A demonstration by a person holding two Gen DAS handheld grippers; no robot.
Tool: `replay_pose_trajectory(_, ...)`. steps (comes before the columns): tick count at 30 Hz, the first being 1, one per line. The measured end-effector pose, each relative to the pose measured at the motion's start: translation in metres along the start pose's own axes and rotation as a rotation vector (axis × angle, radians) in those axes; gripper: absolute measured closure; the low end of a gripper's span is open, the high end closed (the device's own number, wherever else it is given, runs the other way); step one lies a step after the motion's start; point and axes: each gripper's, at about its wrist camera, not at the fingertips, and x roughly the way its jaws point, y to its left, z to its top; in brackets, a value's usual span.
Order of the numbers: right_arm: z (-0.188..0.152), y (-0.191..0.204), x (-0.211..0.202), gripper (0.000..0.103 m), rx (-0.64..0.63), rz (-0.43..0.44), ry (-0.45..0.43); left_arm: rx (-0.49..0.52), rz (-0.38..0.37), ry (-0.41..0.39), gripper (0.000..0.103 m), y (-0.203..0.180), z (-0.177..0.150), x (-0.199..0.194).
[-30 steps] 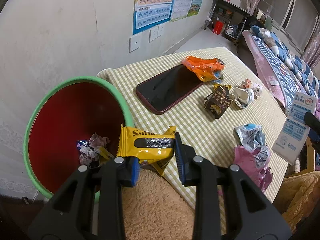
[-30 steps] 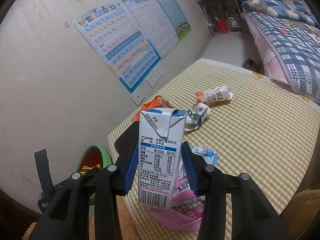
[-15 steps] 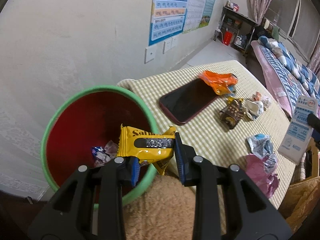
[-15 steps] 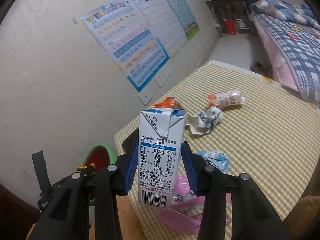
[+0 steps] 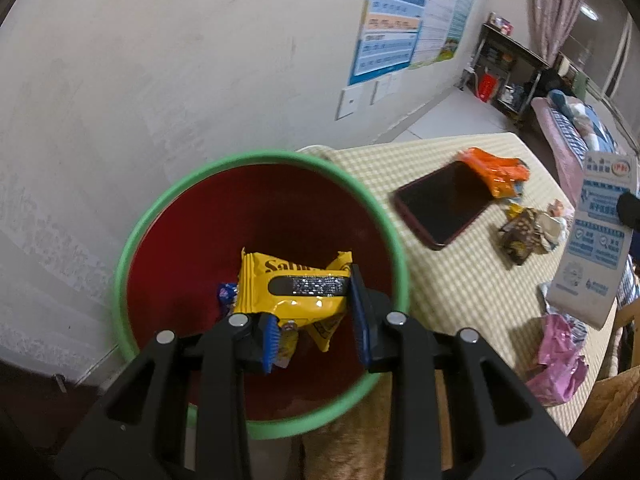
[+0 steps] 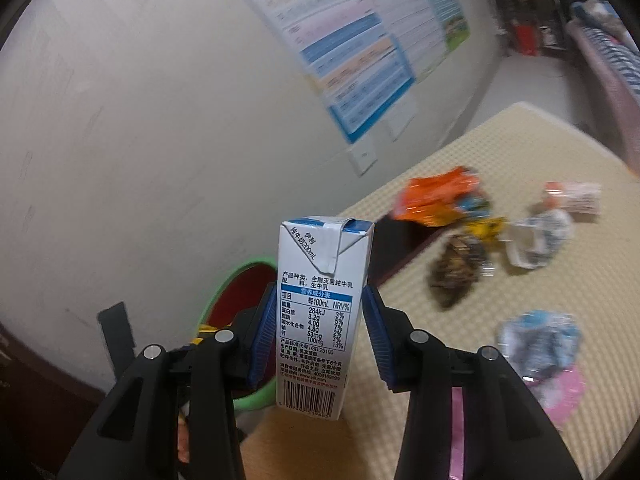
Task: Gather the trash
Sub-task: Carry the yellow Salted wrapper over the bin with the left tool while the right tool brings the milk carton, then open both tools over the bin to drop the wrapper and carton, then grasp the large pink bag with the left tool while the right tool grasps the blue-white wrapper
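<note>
Both pairs of jaws are partly closed, each pinching one piece of trash: my left gripper (image 5: 314, 312) clamps a yellow snack wrapper (image 5: 294, 290) directly above the open mouth of the red bin with a green rim (image 5: 256, 160), and my right gripper (image 6: 318, 328) squeezes an upright milk carton (image 6: 318, 304) above the checked tablecloth (image 6: 500, 160), beside the bin. I judge this the drop-off step: next, spread the left jaws so the wrapper falls in, then carry the carton over the rim. More wrappers and a phone (image 5: 444, 204) lie on the cloth
</note>
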Motion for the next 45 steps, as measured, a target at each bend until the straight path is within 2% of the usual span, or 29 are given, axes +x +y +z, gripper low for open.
replay_pose_trajectory(10, 0.0, 0.055, 0.064, 0.061, -0.086, 0.077, 0.105, -0.057, 0.052, 0.018, 0.074, 0.036, 0.001, 0.01)
replay_pose_trajectory(16, -0.006, 0.073, 0.09, 0.061, -0.11, 0.102, 0.15, -0.073, 0.077, 0.027, 0.074, 0.048, 0.003, 0.015)
replay_pose_trajectory(19, -0.006, 0.075, 0.096, 0.057, -0.111, 0.123, 0.152, -0.085, 0.088, 0.036, 0.073, 0.052, 0.003, 0.018)
replay_pose_trajectory(21, -0.004, 0.075, 0.098, 0.048, -0.094, 0.146, 0.155, -0.098, 0.092, 0.037, 0.069, 0.053, 0.003, 0.019)
replay_pose_trajectory(22, -0.003, 0.074, 0.098, 0.044, -0.084, 0.156, 0.147, -0.104, 0.093, 0.039, 0.06, 0.053, 0.003, 0.019)
replay_pose_trajectory(23, -0.003, 0.073, 0.095, 0.042, -0.079, 0.159, 0.141, -0.107, 0.098, 0.038, 0.045, 0.053, 0.003, 0.02)
replay_pose_trajectory(27, -0.004, 0.065, 0.084, 0.04, -0.06, 0.158, 0.13, -0.111, 0.1, 0.032, 0.04, 0.052, 0.002, 0.018)
replay_pose_trajectory(32, -0.005, 0.037, 0.049, 0.038, -0.06, 0.095, 0.117, -0.097, 0.093, 0.043, 0.037, 0.043, 0.0, 0.02)
replay_pose_trajectory(34, -0.003, 0.019, 0.03, 0.031, -0.081, 0.047, 0.094, -0.082, 0.086, 0.042, 0.036, 0.034, 0.0, 0.018)
replay_pose_trajectory(37, 0.004, -0.022, 0.001, 0.02, -0.112, -0.088, 0.072, -0.049, 0.069, 0.038, 0.035, 0.017, 0.002, 0.016)
replay_pose_trajectory(42, -0.001, -0.118, -0.003, 0.017, -0.056, -0.295, 0.231, 0.022, 0.017, 0.048, 0.033, -0.024, -0.001, 0.01)
replay_pose_trajectory(45, -0.015, -0.151, 0.006, 0.017, -0.025, -0.336, 0.283, 0.105, -0.015, 0.052, 0.029, -0.057, -0.007, 0.004)
